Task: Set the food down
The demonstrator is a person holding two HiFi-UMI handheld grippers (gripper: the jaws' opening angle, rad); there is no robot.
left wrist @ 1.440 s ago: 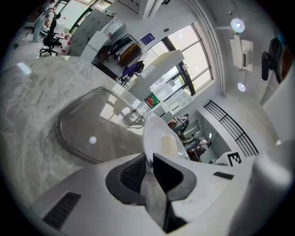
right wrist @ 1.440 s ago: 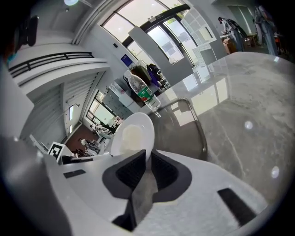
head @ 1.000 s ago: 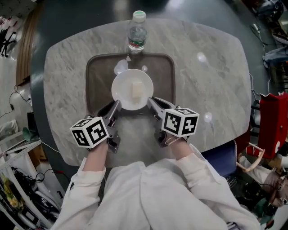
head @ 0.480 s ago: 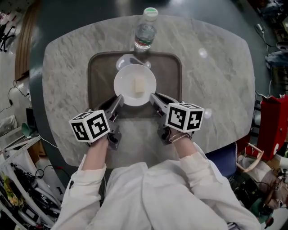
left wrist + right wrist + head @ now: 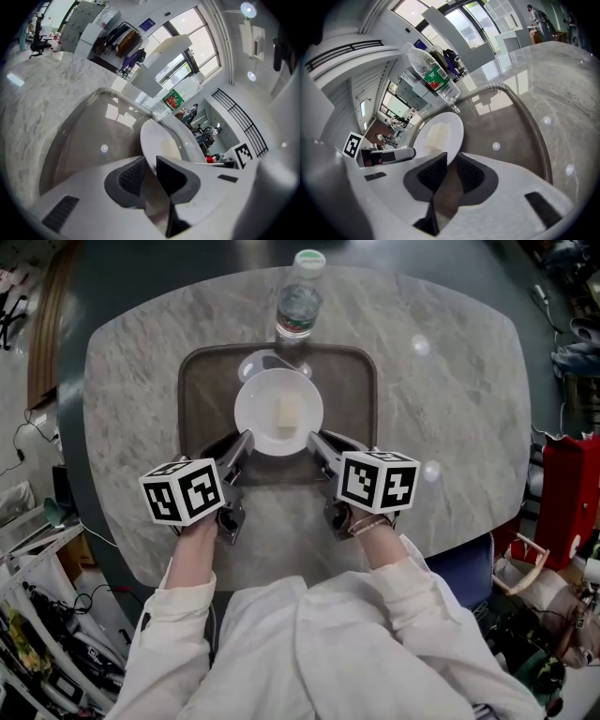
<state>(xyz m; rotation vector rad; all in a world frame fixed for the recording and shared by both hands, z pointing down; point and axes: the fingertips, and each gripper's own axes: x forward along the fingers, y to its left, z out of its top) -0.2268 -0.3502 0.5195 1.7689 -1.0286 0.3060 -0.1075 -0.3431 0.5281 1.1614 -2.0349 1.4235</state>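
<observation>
A white plate carrying a pale block of food sits low over the brown tray; I cannot tell whether it touches the tray. My left gripper holds the plate's left rim, and my right gripper holds its right rim. In the left gripper view the plate runs in between the pads of the left gripper. Those jaws have just been opening a little, with the rim still between them. The right gripper view shows the right gripper shut on the plate, with the food beyond.
A clear water bottle with a green cap stands at the tray's far edge, just behind the plate. The tray lies in the middle of a marble table. A red bag and floor clutter lie off the table's right side.
Both grippers have carried the plate slightly away from me and down toward the tray. The plate looks a bit smaller and lower than a second ago.
</observation>
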